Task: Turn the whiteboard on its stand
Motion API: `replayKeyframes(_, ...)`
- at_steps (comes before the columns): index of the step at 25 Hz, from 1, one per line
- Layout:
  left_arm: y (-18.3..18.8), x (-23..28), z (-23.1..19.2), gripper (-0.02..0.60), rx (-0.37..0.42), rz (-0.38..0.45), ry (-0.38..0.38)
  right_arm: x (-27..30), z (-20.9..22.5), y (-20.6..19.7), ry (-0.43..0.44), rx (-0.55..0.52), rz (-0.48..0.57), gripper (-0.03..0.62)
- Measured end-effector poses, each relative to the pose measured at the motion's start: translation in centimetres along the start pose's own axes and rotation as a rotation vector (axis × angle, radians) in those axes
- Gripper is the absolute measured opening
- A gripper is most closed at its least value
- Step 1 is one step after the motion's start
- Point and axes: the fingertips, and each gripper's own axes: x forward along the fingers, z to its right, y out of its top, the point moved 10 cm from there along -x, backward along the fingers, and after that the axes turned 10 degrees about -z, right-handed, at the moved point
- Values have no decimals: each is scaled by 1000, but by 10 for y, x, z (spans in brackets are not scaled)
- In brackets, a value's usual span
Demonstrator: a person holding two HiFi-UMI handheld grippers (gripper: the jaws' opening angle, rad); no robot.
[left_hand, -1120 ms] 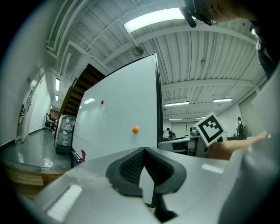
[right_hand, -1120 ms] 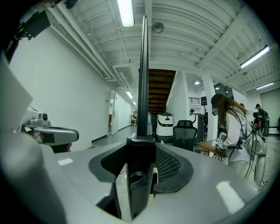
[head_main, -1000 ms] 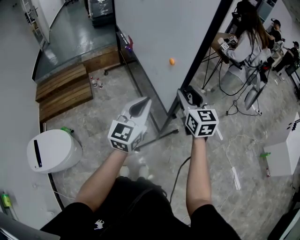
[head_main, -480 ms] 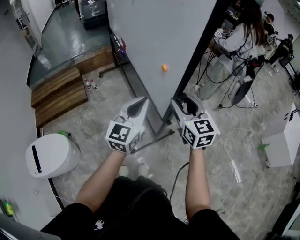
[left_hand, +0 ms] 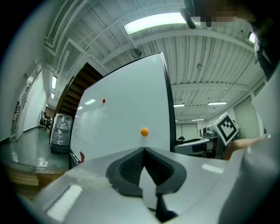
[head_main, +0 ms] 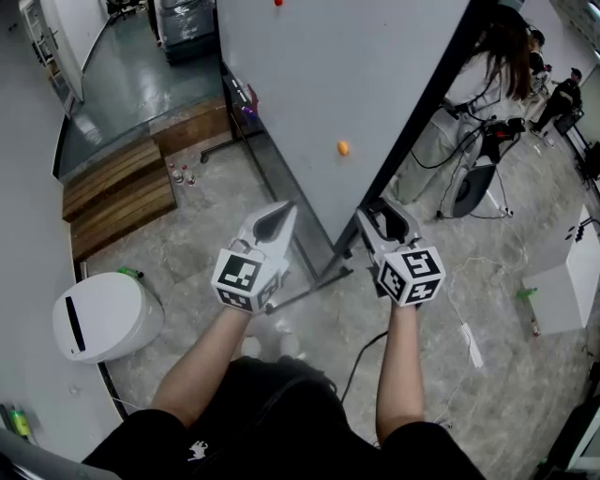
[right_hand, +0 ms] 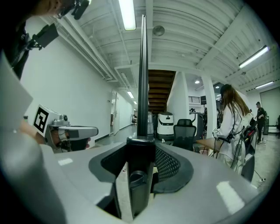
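Whiteboard (head_main: 328, 84), a tall white panel in a black frame, stands upright on the grey stone-patterned floor (head_main: 187, 244) directly in front of the person. It is angled so that its near vertical edge faces them. A thin black metal stand leg (head_main: 314, 286) runs along the floor below that edge, between the two forearms.

The right gripper (head_main: 382, 217) has its fingers closed on the whiteboard's near frame edge. In the right gripper view the black frame (right_hand: 143, 78) rises straight up from between the fingers (right_hand: 168, 164), which press it from both sides. Holding the outer edge probably gives the most leverage for swinging the panel round on its stand, well away from the turning axis.

The left gripper (head_main: 277, 217) hangs level beside the white face (left_hand: 127, 109), just left of that same edge. Its fingers (left_hand: 131, 164) are pressed together with nothing between them. Whether the tip touches the board cannot be told. It looks placed to steady or nudge the face while the right does the pulling.

A small orange round magnet (head_main: 343, 148) sits on the face above the grippers, and a smaller red one (head_main: 277, 3) sits near the top.
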Motion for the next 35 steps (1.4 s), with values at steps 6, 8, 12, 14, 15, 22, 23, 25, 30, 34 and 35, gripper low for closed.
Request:
replayKeyframes(6, -3, -10, -13, 2, -7, 11, 2, -2, -2, -2, -23, 10, 14, 201)
replayKeyframes(8, -3, -12, -17, 2, -9, 15, 3, -1, -4, -2, -38, 10, 17, 201)
replayKeyframes(12, -3, -14, -22, 2, -8, 18, -6, -6, -8, -5, -88, -27, 14, 209)
replayKeyframes(14, -4, -14, -24, 2, -8, 18, -10, -11, -11, -5, -104, -40, 14, 232)
replayKeyframes(15, -3, -15, -25, 2, -9, 19, -11, -14, -13, -4, -112, -45, 19, 232)
replayKeyframes(22, 8, -24, -32, 2, -2, 47, -19, -38, -37, 24, -141, -58, 136, 232)
replayKeyframes(23, 10, -26, -34, 2, 0, 51, -17, -41, -42, 30, -135, -58, 160, 232)
replayKeyframes(25, 13, -31, -39, 2, 5, 55, -9, -45, -52, 40, -115, -49, 212, 224)
replayKeyframes(30, 14, -45, -52, 2, 17, 63, 29, -37, -75, 59, -39, -34, 307, 110)
replayKeyframes(34, 12, -56, -62, 2, 10, 65, 63, -7, -97, 56, 54, -28, 284, 47)
replayKeyframes(35, 11, -60, -65, 2, 9, 64, 72, 1, -102, 54, 75, -22, 276, 37)
